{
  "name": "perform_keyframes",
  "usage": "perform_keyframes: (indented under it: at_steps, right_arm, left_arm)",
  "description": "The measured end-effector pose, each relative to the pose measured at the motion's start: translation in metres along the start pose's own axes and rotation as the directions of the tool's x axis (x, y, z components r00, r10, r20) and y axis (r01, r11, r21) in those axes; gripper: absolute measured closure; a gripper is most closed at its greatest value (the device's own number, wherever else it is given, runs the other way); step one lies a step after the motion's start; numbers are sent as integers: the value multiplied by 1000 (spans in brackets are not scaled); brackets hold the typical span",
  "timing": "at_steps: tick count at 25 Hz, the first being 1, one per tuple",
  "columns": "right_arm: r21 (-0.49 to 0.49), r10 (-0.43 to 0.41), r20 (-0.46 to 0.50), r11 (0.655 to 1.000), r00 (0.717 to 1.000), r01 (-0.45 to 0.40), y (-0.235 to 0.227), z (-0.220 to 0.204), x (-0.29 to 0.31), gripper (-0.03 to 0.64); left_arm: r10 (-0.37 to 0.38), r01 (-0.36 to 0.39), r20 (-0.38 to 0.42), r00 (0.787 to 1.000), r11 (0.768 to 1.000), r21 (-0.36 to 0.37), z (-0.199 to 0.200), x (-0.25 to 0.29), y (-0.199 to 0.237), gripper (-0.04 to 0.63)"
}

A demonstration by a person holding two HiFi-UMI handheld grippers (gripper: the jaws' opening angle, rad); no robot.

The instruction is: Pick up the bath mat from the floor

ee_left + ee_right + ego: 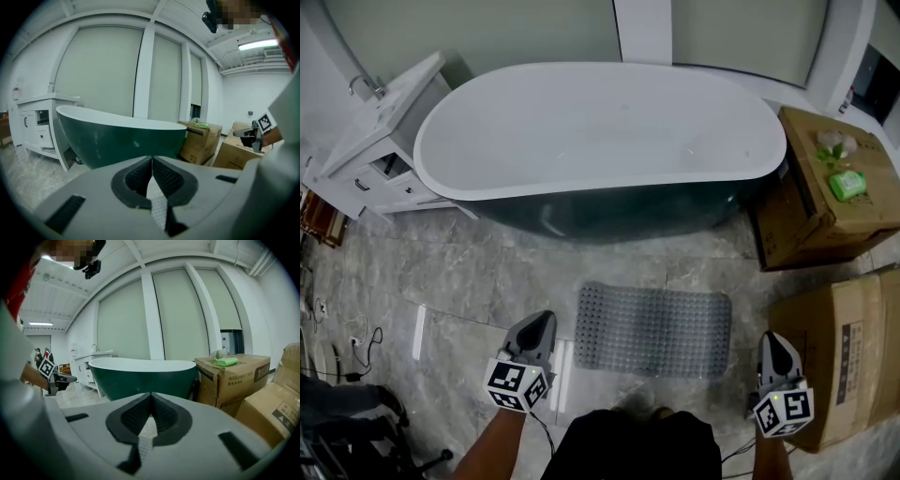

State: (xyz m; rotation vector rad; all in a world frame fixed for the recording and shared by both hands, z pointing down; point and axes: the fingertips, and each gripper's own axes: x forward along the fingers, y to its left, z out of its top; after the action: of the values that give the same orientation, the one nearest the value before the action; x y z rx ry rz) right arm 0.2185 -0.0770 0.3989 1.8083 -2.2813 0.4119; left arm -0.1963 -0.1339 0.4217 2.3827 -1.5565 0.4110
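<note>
On the floor in front of the bathtub: the grey bath mat [654,330] lies flat on the marbled floor [469,272], its long side running along the bathtub [600,122], with nothing resting on it.
Left gripper: the left gripper [540,323] hangs above the floor just off the mat's left short edge, clear of it. In its own view the jaws meet at the tips with nothing clamped between them.
Right gripper: the right gripper [773,342] hangs off the mat's right short edge, between the mat and a cardboard box [844,352]. Its jaws are pressed together and empty.
Task state: by my reading not begun. The mat is untouched and both grippers are held above it.
Next need: the jaws have to part and come down onto an edge of the mat.
Risk, closed jaws: lowered as they are, the tips would only press or shove the mat along the floor.
Risk, flat edge: the mat hugs the floor, so a lower jaw may skid over the rim instead of getting under it, and the pinch would then miss.
Risk, limp sheet: it looks soft. Lifted by one short edge it would probably sag, drag and slip out, and two ends raised unevenly could fold it.
Risk, box: a wide swing of the right gripper could knock the cardboard box beside it.
</note>
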Motion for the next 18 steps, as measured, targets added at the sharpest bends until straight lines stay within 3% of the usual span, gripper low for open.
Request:
perform_keyframes:
  at_steps: [10,18]
  right_arm:
    - [-3,-7,-48,1000,999,7,-20,-94,44,612]
    - [-21,-9,-66,1000,998,8,-44,-172,80,612]
  left_arm:
    - [23,-24,-46,999,1000,-15,-92,46,22,583]
    - [36,-35,-86,996,999,13,-172,86,41,583]
